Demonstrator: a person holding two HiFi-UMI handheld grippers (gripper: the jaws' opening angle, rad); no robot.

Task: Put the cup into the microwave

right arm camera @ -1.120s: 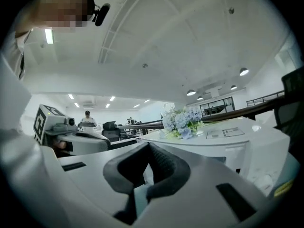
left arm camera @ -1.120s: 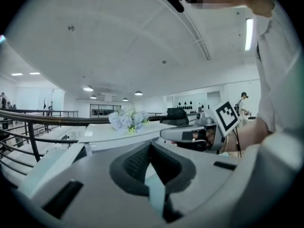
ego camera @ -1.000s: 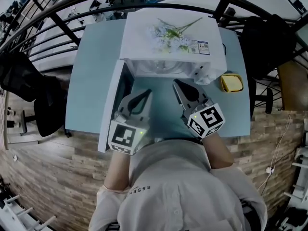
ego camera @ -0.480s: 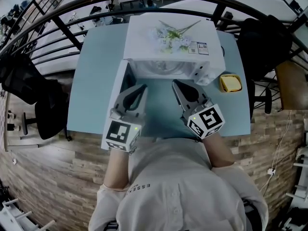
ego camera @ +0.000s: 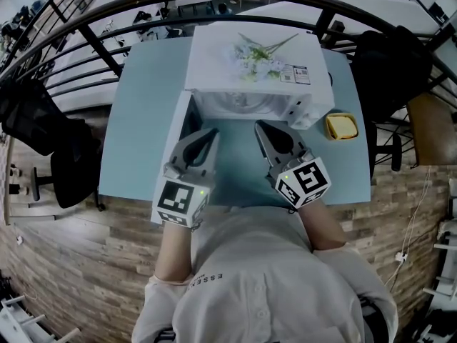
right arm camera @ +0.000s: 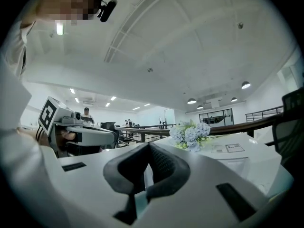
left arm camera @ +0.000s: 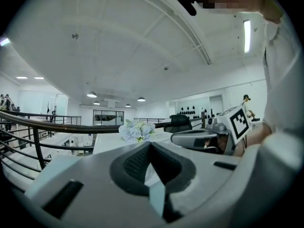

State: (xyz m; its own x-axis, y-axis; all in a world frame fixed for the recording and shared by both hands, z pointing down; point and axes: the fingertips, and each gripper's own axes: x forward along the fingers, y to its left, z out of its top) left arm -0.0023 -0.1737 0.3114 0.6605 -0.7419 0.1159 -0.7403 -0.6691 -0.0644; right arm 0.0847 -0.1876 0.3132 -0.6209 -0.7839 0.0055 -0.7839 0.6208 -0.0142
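Observation:
The white microwave (ego camera: 250,63) stands on the pale blue table (ego camera: 143,106), its door (ego camera: 173,141) swung open to the left. Something pale and glassy shows inside the cavity (ego camera: 235,103); I cannot tell whether it is a cup. My left gripper (ego camera: 212,131) hovers in front of the opening near the door, shut and holding nothing. My right gripper (ego camera: 258,124) is beside it, also shut and holding nothing. In the left gripper view the left gripper (left arm camera: 151,144) has its pads meeting at the tip. The right gripper (right arm camera: 149,145) looks the same in its own view.
Pale blue artificial flowers (ego camera: 253,52) lie on top of the microwave. A yellow object (ego camera: 340,125) sits on the table to the right of it. A dark railing (ego camera: 93,31) curves behind the table, and black chairs (ego camera: 50,131) stand at both sides.
Both grippers have lifted slightly in front of the microwave, and the left one has edged toward the door. Their jaws stayed shut.

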